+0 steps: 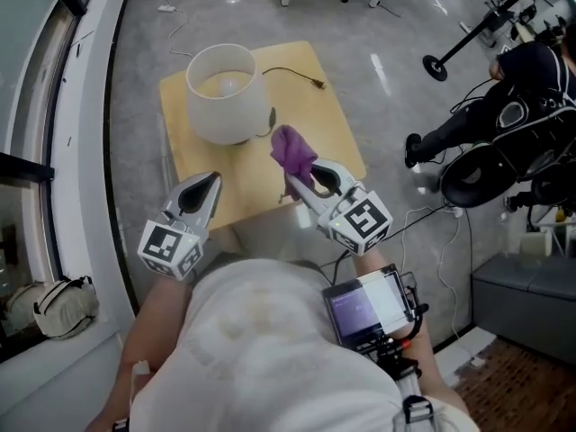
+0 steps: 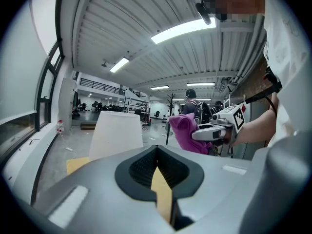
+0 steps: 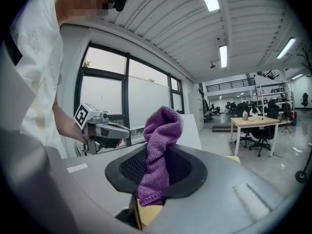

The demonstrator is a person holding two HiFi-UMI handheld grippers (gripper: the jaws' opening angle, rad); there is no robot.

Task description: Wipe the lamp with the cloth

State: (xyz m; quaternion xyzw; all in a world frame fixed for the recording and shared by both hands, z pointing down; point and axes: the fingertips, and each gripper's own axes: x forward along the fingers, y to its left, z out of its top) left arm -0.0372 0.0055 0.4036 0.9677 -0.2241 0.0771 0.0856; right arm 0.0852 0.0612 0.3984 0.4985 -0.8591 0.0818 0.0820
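White shirt [image 1: 261,349] fills the bottom of the head view; both grippers reach past it toward the yellow table [image 1: 333,124].

- Right gripper [image 1: 301,183]: clamped on the purple cloth [image 1: 292,151]. It pinches the lower fold, and a loose bunch stands up past the tips.
- Cloth looks like soft, light, limp microfibre. It should mould to a curve but drag and flop, so wipe with the bunched end.
- Left gripper [image 1: 211,180]: jaws together, nothing between them, aimed at the lamp.
- Lamp [image 1: 225,93] stands upright at the table's far-left part, cord [image 1: 297,73] lying loose behind it.
- White shade looks light and thin, so probably easy to dent or tip. I'd steady it low down; the base is mostly hidden under the shade.
- Cloth sits just right of the shade, near but apart. Left gripper is further back.
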